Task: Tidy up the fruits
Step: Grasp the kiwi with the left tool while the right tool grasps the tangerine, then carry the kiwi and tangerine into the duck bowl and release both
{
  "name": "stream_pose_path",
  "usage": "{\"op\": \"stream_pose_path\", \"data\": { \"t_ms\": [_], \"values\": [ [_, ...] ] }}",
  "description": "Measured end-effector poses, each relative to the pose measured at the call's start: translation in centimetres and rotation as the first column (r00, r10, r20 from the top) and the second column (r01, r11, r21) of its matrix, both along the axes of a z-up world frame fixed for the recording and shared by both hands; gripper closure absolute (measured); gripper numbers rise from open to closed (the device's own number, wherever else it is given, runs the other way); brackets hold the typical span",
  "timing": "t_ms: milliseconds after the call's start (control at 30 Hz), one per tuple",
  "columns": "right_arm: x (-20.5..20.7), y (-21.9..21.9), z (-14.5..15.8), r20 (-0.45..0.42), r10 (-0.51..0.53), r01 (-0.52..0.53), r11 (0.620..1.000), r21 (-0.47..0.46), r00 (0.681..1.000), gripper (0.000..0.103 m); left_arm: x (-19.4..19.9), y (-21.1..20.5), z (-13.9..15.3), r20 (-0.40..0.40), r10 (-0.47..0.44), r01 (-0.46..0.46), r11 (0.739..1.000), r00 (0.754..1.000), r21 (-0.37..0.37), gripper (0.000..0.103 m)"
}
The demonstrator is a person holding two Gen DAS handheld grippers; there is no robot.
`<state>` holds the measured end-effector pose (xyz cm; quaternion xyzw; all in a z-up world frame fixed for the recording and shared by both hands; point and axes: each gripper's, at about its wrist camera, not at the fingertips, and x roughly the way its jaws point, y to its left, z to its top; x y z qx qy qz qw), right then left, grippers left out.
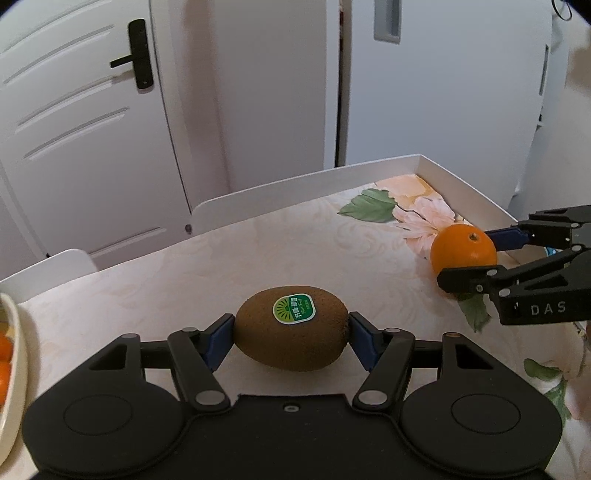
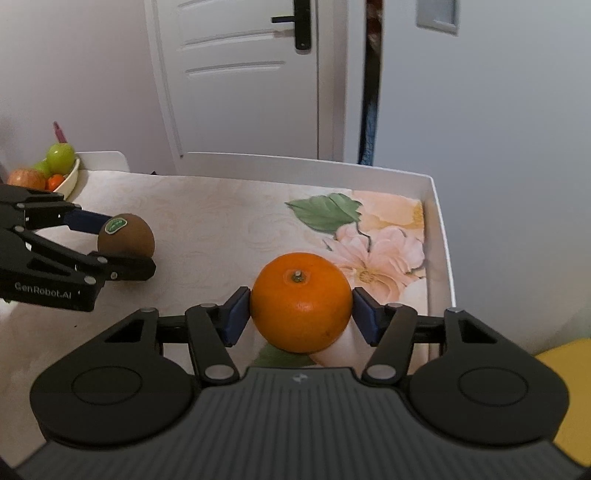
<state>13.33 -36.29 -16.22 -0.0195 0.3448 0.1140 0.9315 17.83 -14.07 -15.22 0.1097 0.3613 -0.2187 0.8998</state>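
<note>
Left gripper (image 1: 291, 334) is clamped on a kiwi (image 1: 291, 326) — both blue pads (image 1: 218, 341) press the fruit's two ends, and the kiwi sits lengthwise across the jaws with its green-and-white sticker (image 1: 293, 309) facing up. Whether the kiwi rests on the tablecloth (image 1: 258, 240) or is just clear of it can't be told. Right gripper (image 2: 301, 314) has an orange (image 2: 301, 301) between its fingers, stem end up; the left pad (image 2: 236, 314) touches the peel and the right pad looks to be against it too, so it reads as a pinch on the orange. The orange is low over the cloth's printed pink flower and green leaves (image 2: 325, 214), near the table's right edge, which has a raised white rim (image 2: 439, 221). Seen from the left wrist cam, the orange is to the right and further back, well apart from the kiwi, w/ the right gripper's black fingers on both sides of it. From the right wrist cam, the kiwi is off to the left in the other gripper's jaws. At the far left corner of the table stands a pale bowl (image 2: 72, 177) holding green apples, a reddish apple and small orange fruit. Behind the table: a white panelled door with a black handle (image 2: 295, 22).
</note>
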Motion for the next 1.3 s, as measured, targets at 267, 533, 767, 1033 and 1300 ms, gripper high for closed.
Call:
{"op": "stream_pose_path", "data": {
  "t_ms": [267,533,767,1033,1300],
  "values": [
    [-0.8,3.0,3.1,0.047,0.051,-0.054,0.997,0.048,0.998,0.029,-1.6,2.7,2.3,0.024,0.075,-0.074,0.996,0.997,-0.044,0.033],
    [-1.6,7.5,6.7,0.093,0.126,-0.133,0.988,0.076,0.988,0.029,-4.4,7.2,5.6,0.058,0.186,-0.180,0.979,0.981,-0.095,0.033],
    [-2.6,12.4,9.9,0.101,0.177,-0.187,0.978,0.092,0.979,0.029,-6.5,12.2,8.7,0.088,0.281,-0.269,0.955,0.956,-0.128,0.033],
    [-3.2,18.7,11.8,0.087,0.203,-0.212,0.971,0.110,0.975,0.029,-8.0,17.7,11.6,0.129,0.327,-0.314,0.943,0.936,-0.112,0.033],
    [-3.0,24.6,12.1,0.050,0.198,-0.203,0.969,0.144,0.979,0.029,-7.6,24.1,12.3,0.117,0.367,-0.354,0.928,0.923,-0.116,0.033]
  ]
}}
